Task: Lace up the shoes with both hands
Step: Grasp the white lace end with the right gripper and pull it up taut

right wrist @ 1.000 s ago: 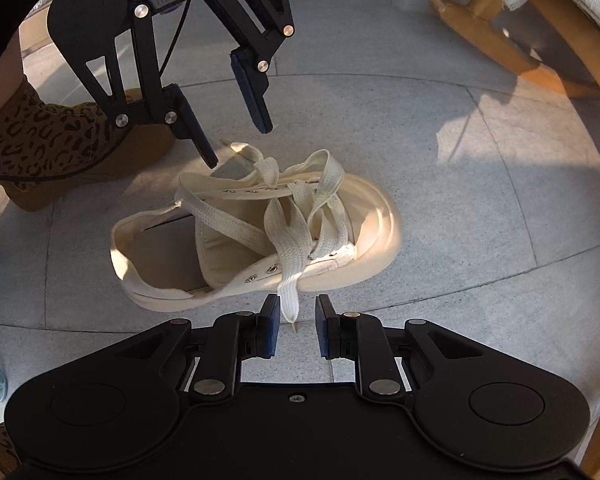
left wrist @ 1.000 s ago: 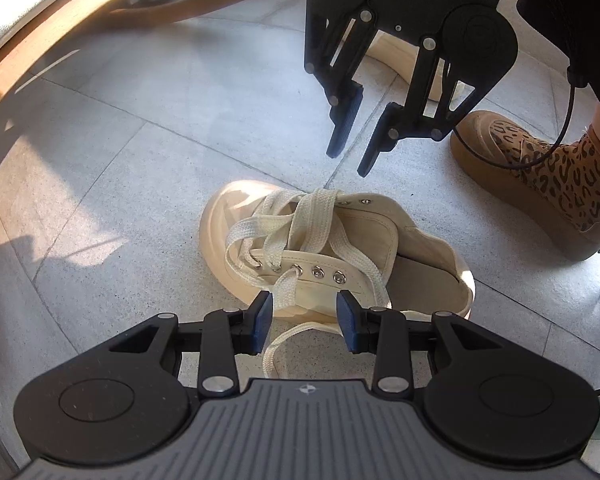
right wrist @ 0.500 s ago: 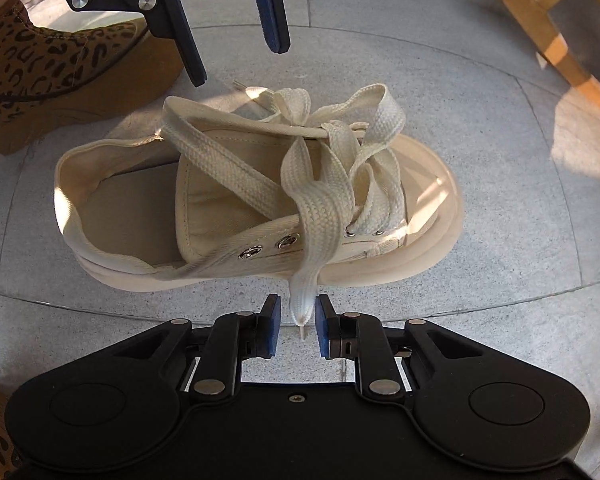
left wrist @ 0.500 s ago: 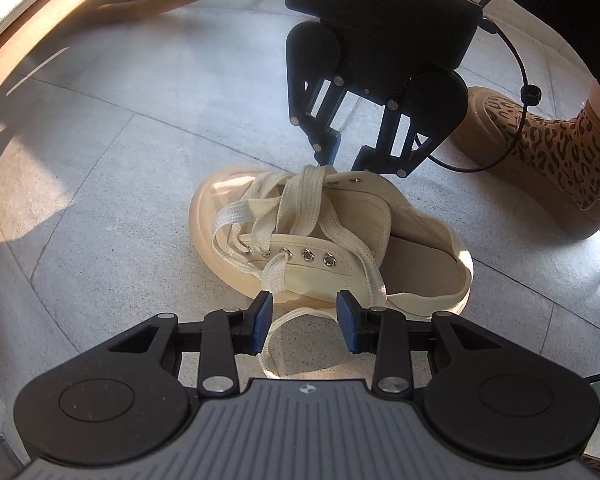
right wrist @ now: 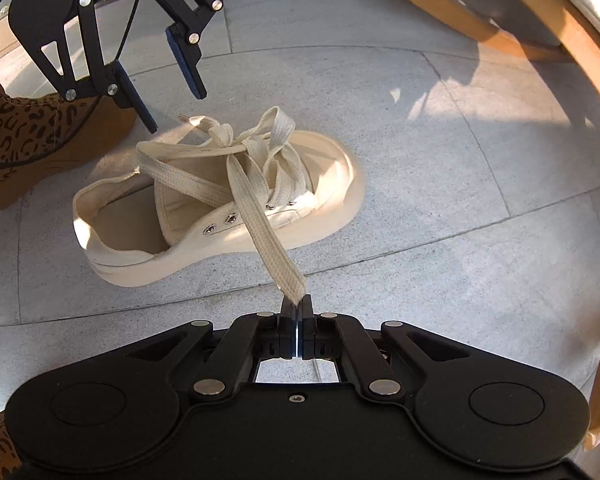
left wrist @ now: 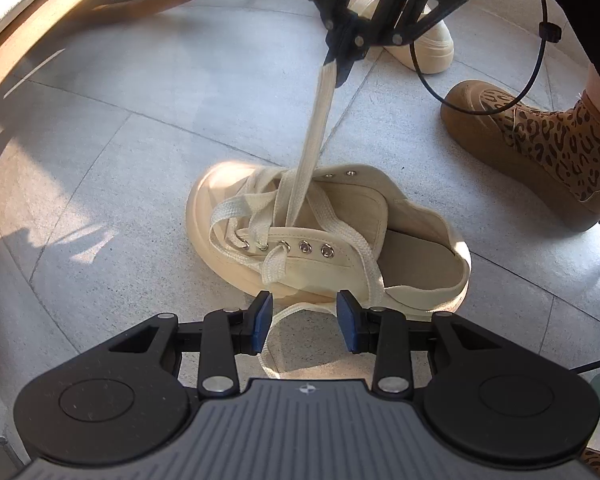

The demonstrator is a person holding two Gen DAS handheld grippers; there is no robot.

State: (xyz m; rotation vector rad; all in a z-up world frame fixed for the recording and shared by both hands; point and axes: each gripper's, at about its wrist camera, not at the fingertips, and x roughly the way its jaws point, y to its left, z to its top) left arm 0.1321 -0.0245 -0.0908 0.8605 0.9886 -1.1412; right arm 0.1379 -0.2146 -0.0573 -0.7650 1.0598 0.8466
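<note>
Lace (right wrist: pixel 260 216) pinched in right tongs (right wrist: pixel 297 307).

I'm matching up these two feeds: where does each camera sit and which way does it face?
Left wrist: on the open left gripper, facing down at the cream canvas shoe; a leopard-print boot shows.
Right wrist: on the right gripper, shut on the cream flat lace, facing down from the shoe's opposite side.
Shared: shoe, lace, boot, grey tiled floor.

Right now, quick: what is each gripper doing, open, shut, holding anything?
Left gripper: open, nothing between its pads.
Right gripper: shut on the lace end of the cream shoe, lace drawn up off the shoe.
</note>
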